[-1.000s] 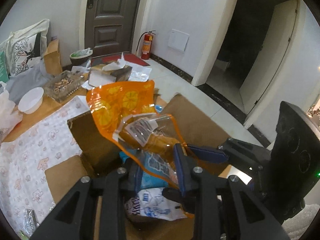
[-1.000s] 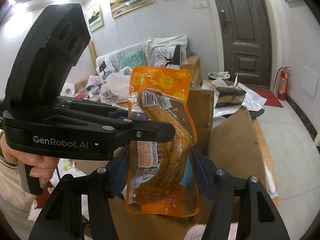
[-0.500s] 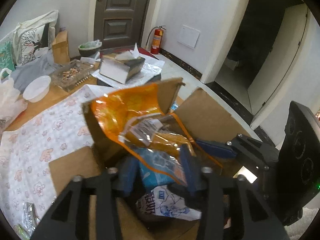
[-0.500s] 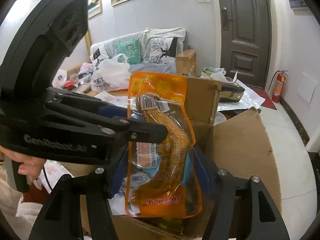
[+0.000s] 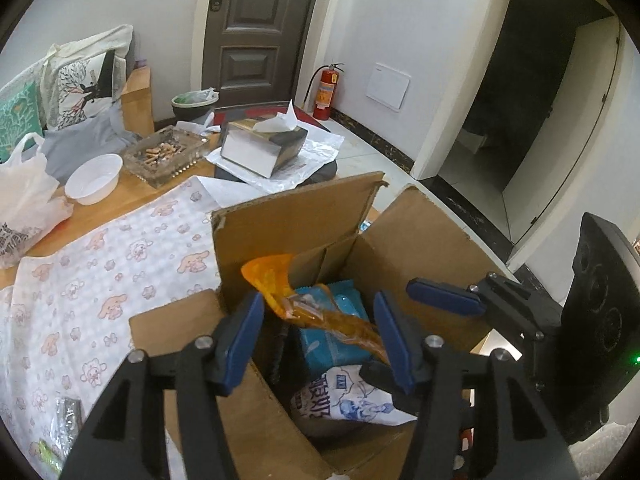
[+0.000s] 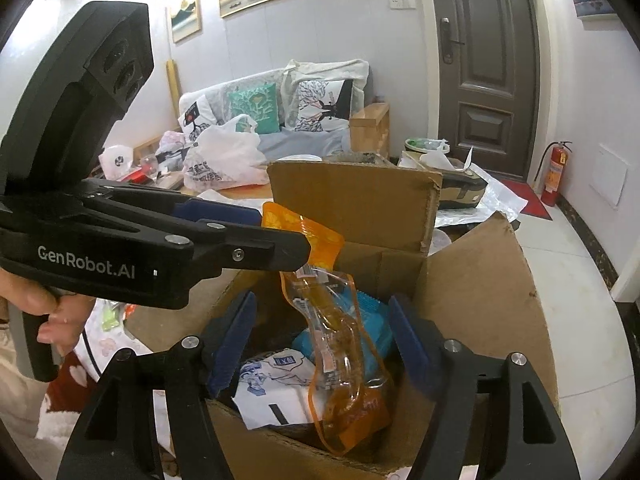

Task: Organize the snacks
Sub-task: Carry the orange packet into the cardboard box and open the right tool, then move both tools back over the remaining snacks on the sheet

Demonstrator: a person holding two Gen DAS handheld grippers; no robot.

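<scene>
An orange snack packet (image 6: 340,352) stands tilted inside an open cardboard box (image 6: 480,292), on a blue packet (image 6: 370,320) and a white-and-blue packet (image 6: 276,380). It also shows in the left wrist view (image 5: 304,304), in the same box (image 5: 420,240). My left gripper (image 5: 318,340) is open just above the box, its jaws either side of the packet without touching. My right gripper (image 6: 320,348) is open too, its jaws apart around the packet.
The box stands on a wooden table with a patterned cloth (image 5: 80,280). Beyond it are a tissue box (image 5: 262,146), a glass ashtray (image 5: 164,156), a white bowl (image 5: 94,178) and a white plastic bag (image 5: 24,188). Small packets (image 5: 66,420) lie at the cloth's near edge.
Both grippers have opened and the orange packet has dropped from them into the box. The left gripper has drawn back a little.
</scene>
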